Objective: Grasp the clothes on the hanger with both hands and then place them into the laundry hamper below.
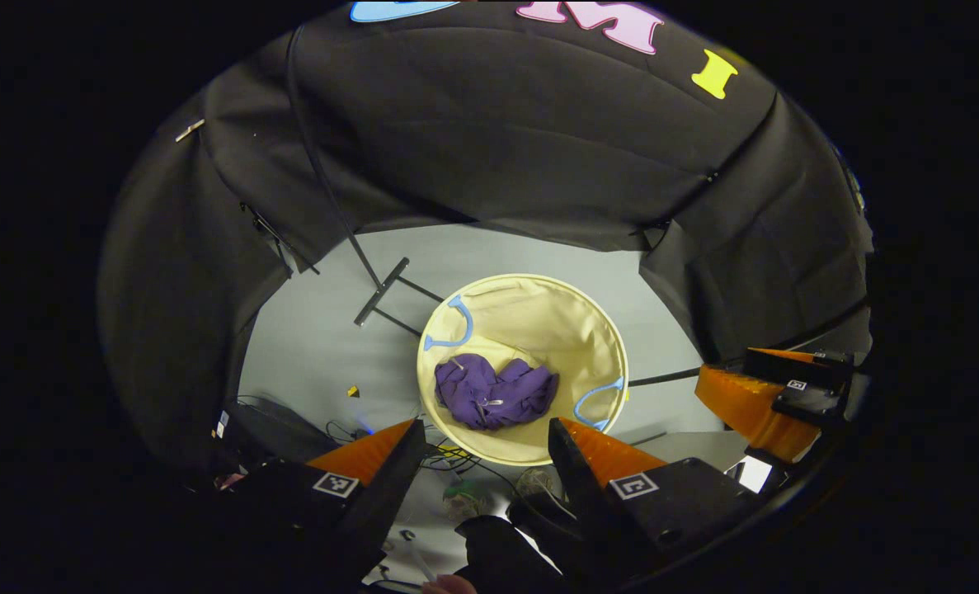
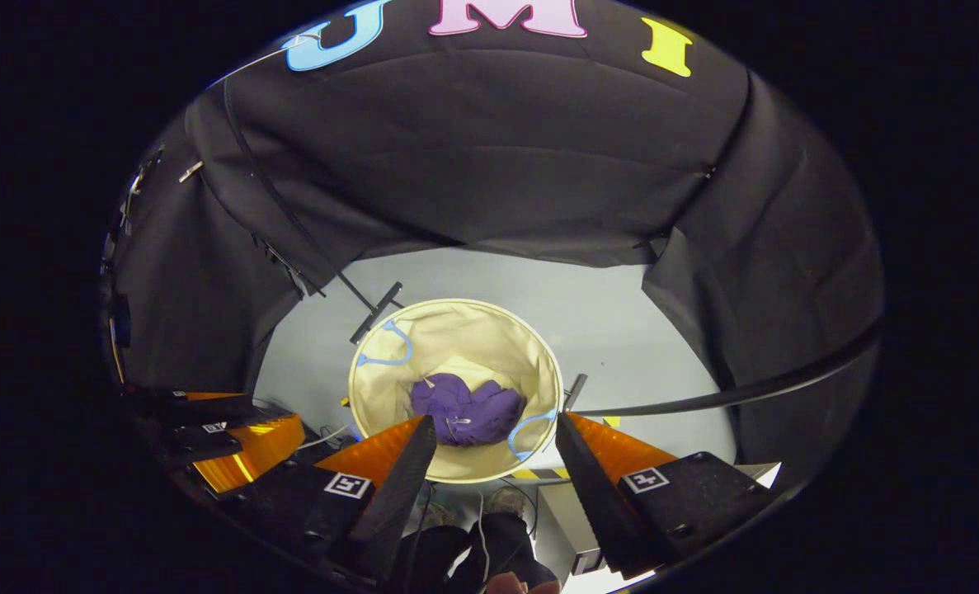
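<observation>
In the left gripper view, my left gripper (image 1: 483, 437) shows at the bottom of the frame with its two fingers spread wide apart, holding nothing and touching nothing. Between and just above the fingertips, in the centre of the frame, sits the round cream laundry hamper (image 1: 538, 313) on a pale grey floor (image 1: 324, 330). The purple clothes (image 1: 493, 392) lie crumpled in the bottom of the hamper, toward its lower left side. Two light blue handles (image 1: 450, 326) hang inside the hamper's rim, one at the upper left and one at the lower right. At the right edge of the frame I can see my right gripper (image 1: 778, 396), cut off by the edge, so I cannot tell its opening from here.

In the right gripper view, my right gripper (image 2: 496, 433) is likewise spread wide and empty at the bottom of the frame. The same hamper (image 2: 464, 330) sits in the centre, with the purple clothes (image 2: 466, 417) bunched low inside it. My left gripper (image 2: 233, 437) appears at the lower left, partly hidden in shadow. A dark stand base (image 2: 376, 312) lies on the floor at the hamper's upper left. My shoes and dark trousers show dimly between the fingers at the bottom edge, hard to make out.
</observation>
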Motion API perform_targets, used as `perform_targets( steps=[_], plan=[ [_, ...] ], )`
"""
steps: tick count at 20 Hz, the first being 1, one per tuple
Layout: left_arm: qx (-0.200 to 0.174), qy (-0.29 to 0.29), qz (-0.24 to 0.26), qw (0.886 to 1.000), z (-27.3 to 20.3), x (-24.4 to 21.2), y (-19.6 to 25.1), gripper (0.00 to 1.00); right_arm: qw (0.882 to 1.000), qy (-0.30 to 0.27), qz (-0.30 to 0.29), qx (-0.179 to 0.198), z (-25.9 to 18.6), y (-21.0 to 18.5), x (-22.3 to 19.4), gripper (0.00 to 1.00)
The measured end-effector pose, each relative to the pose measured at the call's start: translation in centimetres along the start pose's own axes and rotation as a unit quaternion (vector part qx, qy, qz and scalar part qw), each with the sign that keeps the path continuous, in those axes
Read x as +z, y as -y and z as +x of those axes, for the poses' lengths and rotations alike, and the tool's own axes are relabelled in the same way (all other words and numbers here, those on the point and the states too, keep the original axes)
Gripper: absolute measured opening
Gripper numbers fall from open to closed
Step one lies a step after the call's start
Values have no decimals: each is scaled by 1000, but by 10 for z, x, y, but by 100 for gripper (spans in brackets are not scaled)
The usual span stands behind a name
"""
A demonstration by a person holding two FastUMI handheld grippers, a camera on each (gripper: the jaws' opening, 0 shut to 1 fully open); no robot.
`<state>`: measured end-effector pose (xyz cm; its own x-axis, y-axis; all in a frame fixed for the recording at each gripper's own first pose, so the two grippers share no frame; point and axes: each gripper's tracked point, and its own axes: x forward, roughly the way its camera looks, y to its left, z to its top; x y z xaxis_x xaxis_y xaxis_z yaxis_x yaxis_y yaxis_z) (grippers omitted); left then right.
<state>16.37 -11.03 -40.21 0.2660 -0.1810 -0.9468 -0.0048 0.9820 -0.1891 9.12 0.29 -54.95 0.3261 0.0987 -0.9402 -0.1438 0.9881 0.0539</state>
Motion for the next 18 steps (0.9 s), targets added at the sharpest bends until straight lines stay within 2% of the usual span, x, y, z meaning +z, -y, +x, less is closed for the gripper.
perform_targets(
  steps=[6,10,14,18],
  plan=[
    [-7,52,11,999,-35,8,3,94,998,56,1,0,-31,-8,20,94],
    [-10,110,26,994,-74,26,7,94,995,103,8,-6,-81,-15,31,94],
    [-10,184,46,982,-134,49,10,94,988,153,17,-5,-123,-25,49,94],
    [-10,266,61,962,-195,69,8,94,976,214,28,-12,-175,-35,69,94]
  ],
)
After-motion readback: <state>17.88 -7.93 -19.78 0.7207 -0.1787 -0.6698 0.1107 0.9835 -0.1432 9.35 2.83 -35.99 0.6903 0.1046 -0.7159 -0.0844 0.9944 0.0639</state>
